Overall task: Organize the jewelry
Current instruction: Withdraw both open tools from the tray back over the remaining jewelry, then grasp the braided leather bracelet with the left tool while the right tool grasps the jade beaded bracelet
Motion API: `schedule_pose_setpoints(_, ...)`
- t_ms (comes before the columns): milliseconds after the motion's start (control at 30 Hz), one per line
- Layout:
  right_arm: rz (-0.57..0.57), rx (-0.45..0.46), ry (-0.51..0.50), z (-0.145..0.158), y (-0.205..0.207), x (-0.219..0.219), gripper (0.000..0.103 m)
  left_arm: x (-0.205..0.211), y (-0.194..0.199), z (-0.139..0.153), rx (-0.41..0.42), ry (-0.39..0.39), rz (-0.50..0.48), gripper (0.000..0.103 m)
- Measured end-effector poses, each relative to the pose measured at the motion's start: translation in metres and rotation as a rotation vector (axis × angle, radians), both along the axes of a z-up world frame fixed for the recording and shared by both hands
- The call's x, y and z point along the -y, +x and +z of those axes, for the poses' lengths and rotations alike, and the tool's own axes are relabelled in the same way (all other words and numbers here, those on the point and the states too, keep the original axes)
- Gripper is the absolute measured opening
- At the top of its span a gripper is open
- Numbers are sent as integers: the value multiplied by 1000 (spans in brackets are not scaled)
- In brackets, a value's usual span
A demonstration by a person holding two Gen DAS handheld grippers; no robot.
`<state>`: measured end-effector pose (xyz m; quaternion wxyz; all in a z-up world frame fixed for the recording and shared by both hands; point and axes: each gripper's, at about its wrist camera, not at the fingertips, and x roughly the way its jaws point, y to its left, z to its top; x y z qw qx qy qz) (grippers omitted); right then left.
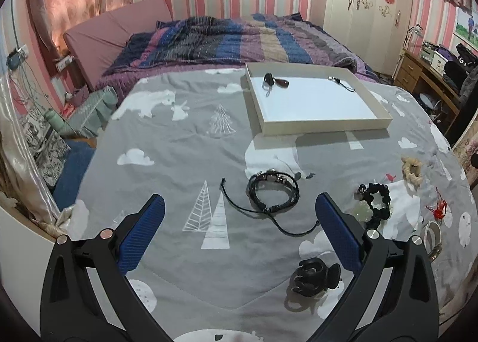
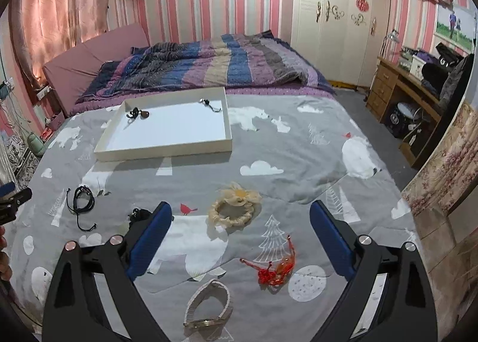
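Observation:
A shallow white tray (image 1: 325, 126) (image 2: 167, 149) lies on the grey printed bedspread and holds a dark pendant on a cord (image 1: 276, 82) (image 2: 139, 114) and a small charm (image 1: 340, 82) (image 2: 209, 104). My left gripper (image 1: 240, 207) hovers open just short of a black cord bracelet (image 1: 273, 189) (image 2: 83, 201). A black hair claw (image 1: 313, 277) lies between its fingers, nearer the camera. My right gripper (image 2: 241, 213) is open above a cream scrunchie (image 2: 236, 207) (image 1: 413, 170), a red knotted charm (image 2: 273, 271) (image 1: 437, 209) and a wristwatch (image 2: 209, 309).
A black bead bracelet with a pale green pendant (image 1: 375, 201) lies right of the left gripper. A striped quilt (image 2: 209, 64) covers the far half of the bed. A wardrobe (image 2: 337, 19) and a wooden desk (image 2: 403, 94) stand to the right.

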<state>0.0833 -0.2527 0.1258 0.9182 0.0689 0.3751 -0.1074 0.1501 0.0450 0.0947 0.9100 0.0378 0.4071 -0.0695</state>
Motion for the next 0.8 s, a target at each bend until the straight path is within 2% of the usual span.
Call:
schedule_pose_setpoints(133, 9, -15, 12, -9, 4, -1, 94, 1, 3, -9, -3, 4, 6, 100)
schedule_pose_setpoints(500, 64, -109, 45, -45, 35, -17, 94, 8, 29, -44, -93, -9, -3, 98)
schedule_pose_setpoints(600, 82, -134, 54, -54, 45, -23, 94, 11, 39, -56, -131, -6, -9, 92)
schedule_pose_setpoints(800, 132, -190, 50, -73, 64, -40, 93, 18, 54, -72, -178, 1, -28, 88)
